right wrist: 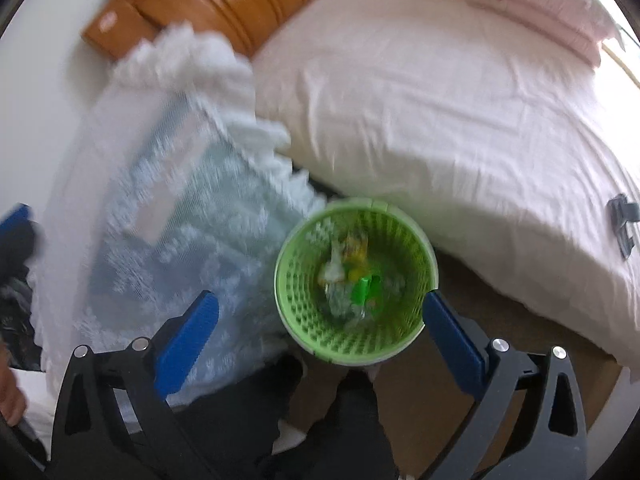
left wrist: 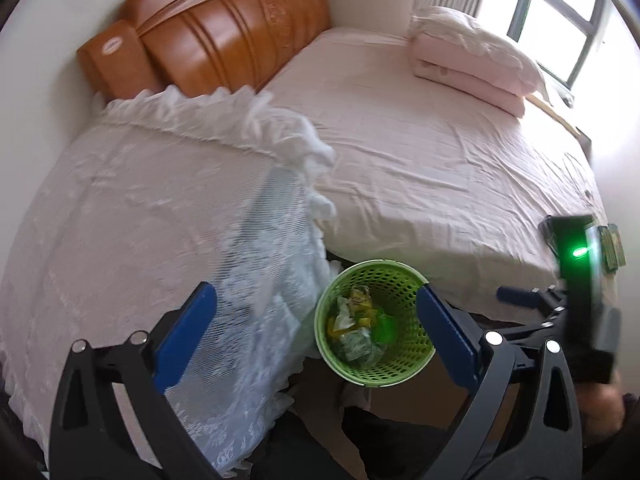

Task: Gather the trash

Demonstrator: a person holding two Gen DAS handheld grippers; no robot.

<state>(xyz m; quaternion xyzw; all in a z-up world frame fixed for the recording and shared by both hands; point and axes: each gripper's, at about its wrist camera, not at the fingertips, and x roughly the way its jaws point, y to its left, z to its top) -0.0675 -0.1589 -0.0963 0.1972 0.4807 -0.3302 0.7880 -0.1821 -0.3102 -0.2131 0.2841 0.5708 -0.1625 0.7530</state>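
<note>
A green perforated wastebasket (left wrist: 416, 356) stands on the floor between a lace-covered stand and the bed. It holds crumpled wrappers (left wrist: 358, 326), yellow, clear and green. My left gripper (left wrist: 316, 322) is open and empty, its blue pads wide apart above the basket. In the right wrist view the same basket (right wrist: 296, 280) lies below and between my right gripper's (right wrist: 320, 320) open blue pads, with the trash (right wrist: 352, 276) inside, blurred. The right gripper holds nothing. The right tool also shows at the right edge of the left wrist view (left wrist: 576, 280).
A bed with a pink sheet (left wrist: 420, 152) fills the right and back. A folded pink quilt and pillow (left wrist: 472, 52) lie near the window. A white lace cloth (left wrist: 140, 200) covers furniture on the left. A wooden headboard (left wrist: 224, 28) stands behind. A dark object (right wrist: 622, 220) lies on the bed edge.
</note>
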